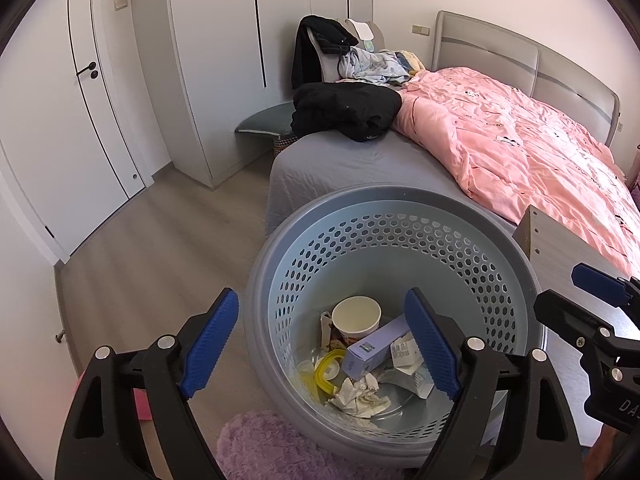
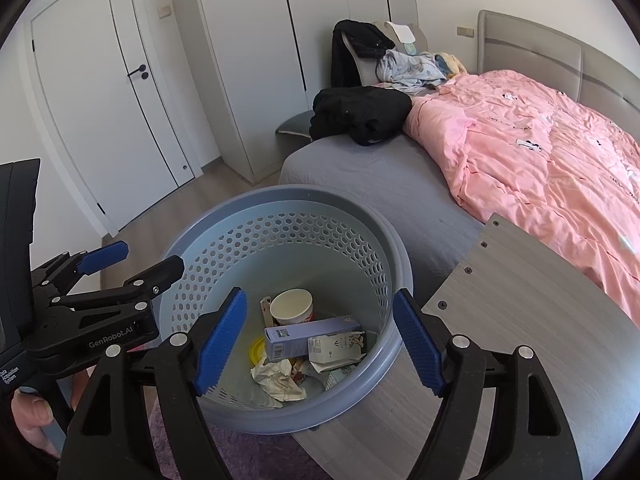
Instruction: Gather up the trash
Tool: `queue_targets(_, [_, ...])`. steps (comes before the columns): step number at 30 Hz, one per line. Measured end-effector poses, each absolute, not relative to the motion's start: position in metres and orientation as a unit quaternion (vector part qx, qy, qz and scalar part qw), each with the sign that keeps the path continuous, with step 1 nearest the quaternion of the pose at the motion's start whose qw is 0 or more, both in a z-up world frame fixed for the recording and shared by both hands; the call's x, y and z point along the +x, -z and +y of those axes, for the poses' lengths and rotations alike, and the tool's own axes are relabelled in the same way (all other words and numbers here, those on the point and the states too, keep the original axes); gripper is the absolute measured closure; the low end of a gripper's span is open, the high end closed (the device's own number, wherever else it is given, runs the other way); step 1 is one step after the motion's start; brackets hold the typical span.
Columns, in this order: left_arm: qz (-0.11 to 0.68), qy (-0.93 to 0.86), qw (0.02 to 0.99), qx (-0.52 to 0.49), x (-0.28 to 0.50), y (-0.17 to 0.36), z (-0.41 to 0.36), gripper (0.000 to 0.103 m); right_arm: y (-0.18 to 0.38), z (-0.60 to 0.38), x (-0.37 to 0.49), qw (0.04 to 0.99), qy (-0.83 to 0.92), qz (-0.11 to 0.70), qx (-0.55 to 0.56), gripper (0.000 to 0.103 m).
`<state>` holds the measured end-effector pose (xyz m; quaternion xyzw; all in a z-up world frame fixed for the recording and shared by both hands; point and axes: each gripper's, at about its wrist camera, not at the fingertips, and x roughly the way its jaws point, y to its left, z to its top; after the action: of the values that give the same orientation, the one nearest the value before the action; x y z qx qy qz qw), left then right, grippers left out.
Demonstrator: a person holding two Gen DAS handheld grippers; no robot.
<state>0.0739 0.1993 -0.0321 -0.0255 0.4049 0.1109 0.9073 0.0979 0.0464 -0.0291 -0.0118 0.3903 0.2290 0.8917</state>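
A grey-blue perforated trash basket (image 1: pixel 384 204) stands on the floor by the bed; it also shows in the right wrist view (image 2: pixel 288 196). Inside lie a paper cup (image 1: pixel 356 314), a purple box (image 1: pixel 376 350), a crumpled tissue (image 1: pixel 360 394), a yellow lid (image 1: pixel 326 368) and a torn carton (image 2: pixel 336 350). My left gripper (image 1: pixel 324 344) is open and empty above the basket's near rim. My right gripper (image 2: pixel 320 344) is open and empty over the basket too. Each gripper shows in the other's view: the right gripper (image 1: pixel 600 292) and the left gripper (image 2: pixel 132 260).
A grey wooden table top (image 2: pixel 520 320) lies right of the basket. A bed with a pink quilt (image 2: pixel 540 152) and black clothes (image 2: pixel 360 114) is behind. A purple fluffy rug (image 1: pixel 264 444) lies below. White door (image 1: pixel 80 120) and wardrobes (image 1: pixel 224 60) stand left.
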Motion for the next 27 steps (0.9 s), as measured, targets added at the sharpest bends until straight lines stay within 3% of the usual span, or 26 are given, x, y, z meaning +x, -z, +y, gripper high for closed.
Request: queue_targets(27, [0.406,-0.117,0.906,-0.018,0.0717,0.0288,0.1977,0.019,0.0267,0.0420,0.0945,0.894,-0.229,0.384,-0.006,0.026])
